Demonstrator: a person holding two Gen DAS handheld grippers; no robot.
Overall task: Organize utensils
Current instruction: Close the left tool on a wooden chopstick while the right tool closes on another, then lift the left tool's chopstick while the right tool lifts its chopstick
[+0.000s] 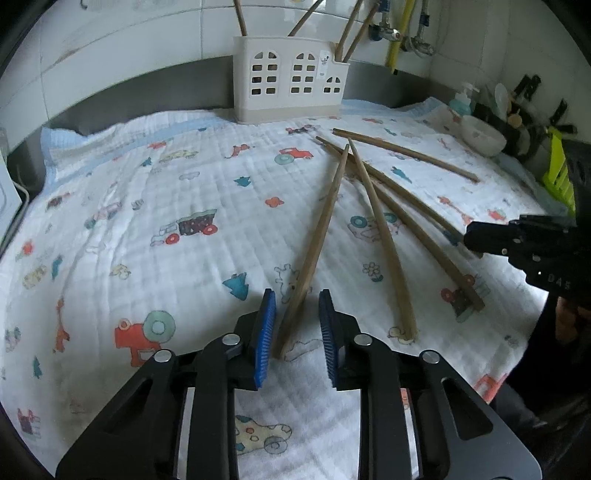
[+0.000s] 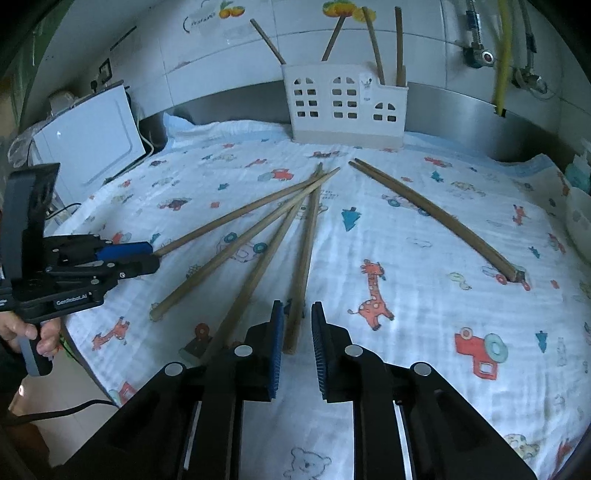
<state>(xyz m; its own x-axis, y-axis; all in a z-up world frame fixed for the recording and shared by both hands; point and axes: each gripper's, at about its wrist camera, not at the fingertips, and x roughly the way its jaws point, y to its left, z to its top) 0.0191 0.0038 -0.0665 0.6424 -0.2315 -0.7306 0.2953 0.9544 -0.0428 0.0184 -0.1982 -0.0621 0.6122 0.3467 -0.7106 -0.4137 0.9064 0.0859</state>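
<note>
Several wooden chopsticks lie fanned on a cartoon-print cloth [image 1: 166, 192]. A white house-shaped holder [image 1: 291, 85] [image 2: 347, 107] stands at the back against the wall with a few chopsticks upright in it. My left gripper [image 1: 297, 306] is low over the cloth and open, with the near end of one chopstick [image 1: 321, 229] between its blue pads and a gap on each side. My right gripper [image 2: 297, 314] is also open, narrowly, around the near end of another chopstick [image 2: 306, 240]. The left gripper [image 2: 147, 254] also shows in the right wrist view, and the right gripper [image 1: 471, 236] shows at the right edge of the left wrist view.
A pair of chopsticks [image 2: 436, 218] lies apart to the right. A white appliance [image 2: 88, 147] stands at the left end, a bowl [image 1: 484, 134] and soap bottle [image 1: 461, 101] at the right. Pipes and valves [image 1: 391, 33] hang on the tiled wall. A person's hand [image 2: 37, 332] holds the left gripper's handle.
</note>
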